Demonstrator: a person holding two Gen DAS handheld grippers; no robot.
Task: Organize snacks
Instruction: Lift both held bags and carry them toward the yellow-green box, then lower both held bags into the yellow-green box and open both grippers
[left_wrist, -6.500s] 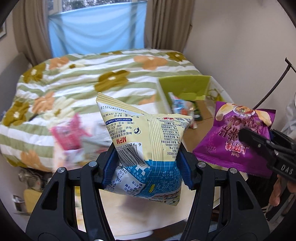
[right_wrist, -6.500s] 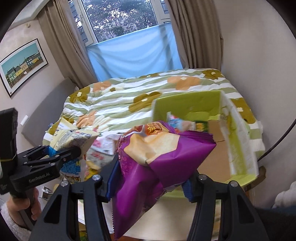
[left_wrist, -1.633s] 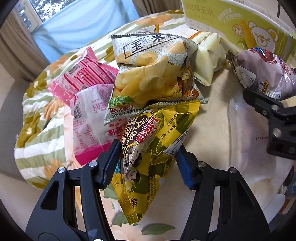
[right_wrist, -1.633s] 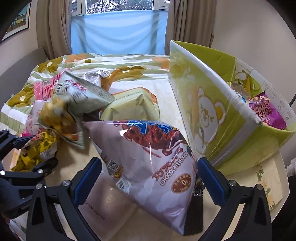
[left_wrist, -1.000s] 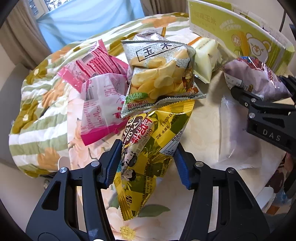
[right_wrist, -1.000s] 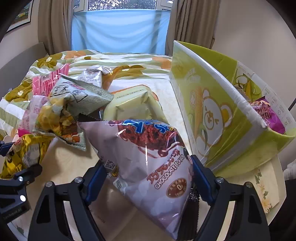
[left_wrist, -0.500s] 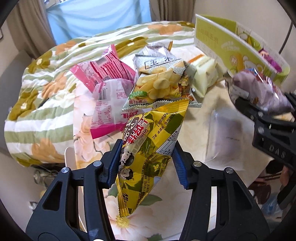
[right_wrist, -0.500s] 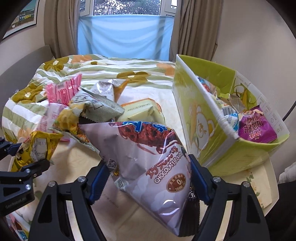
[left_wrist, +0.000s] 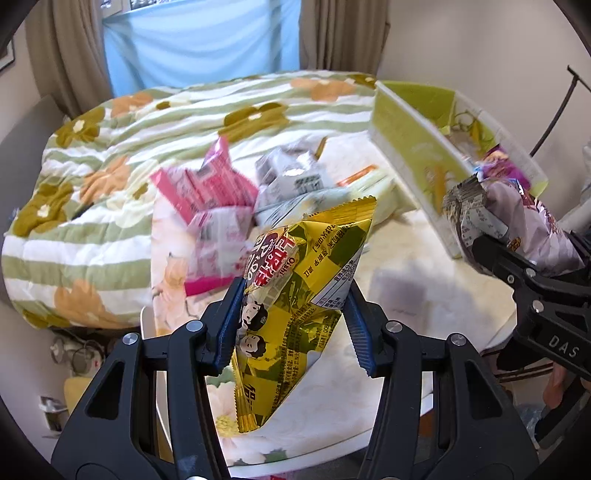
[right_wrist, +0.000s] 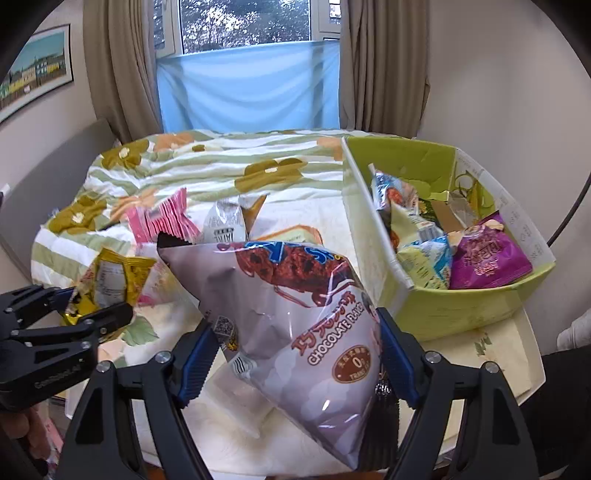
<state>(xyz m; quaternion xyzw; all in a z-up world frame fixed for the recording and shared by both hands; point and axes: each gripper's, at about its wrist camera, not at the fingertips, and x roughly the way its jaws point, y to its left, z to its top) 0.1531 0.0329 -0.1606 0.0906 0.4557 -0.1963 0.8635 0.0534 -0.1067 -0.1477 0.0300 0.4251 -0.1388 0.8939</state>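
Since the earlier frames both packets have been lifted clear of the bench, and the pile of snacks is now seen from higher up and farther off.

In the left wrist view, the yellow packet is held off the bench by the left gripper, its blue fingers pressed in narrow against the packet's sides. Beyond it, the pink packets and a grey packet are left lying on the bench, with the bed behind. At the right edge the right gripper is seen carrying its own packet close to the green box.

In the right wrist view, the chocolate packet is clamped between the right gripper's fingers, which are set fairly wide around the puffy packet. The green box stands just to the right, already partly filled; a purple packet and a pale blue one are seen inside. The left gripper is seen low on the left with the yellow packet.

The step in hand is judged to be the carry from pile to box. Next, each packet needs to be brought over the box's near wall and released above the free space, one after the other so that the grippers are not crowded.
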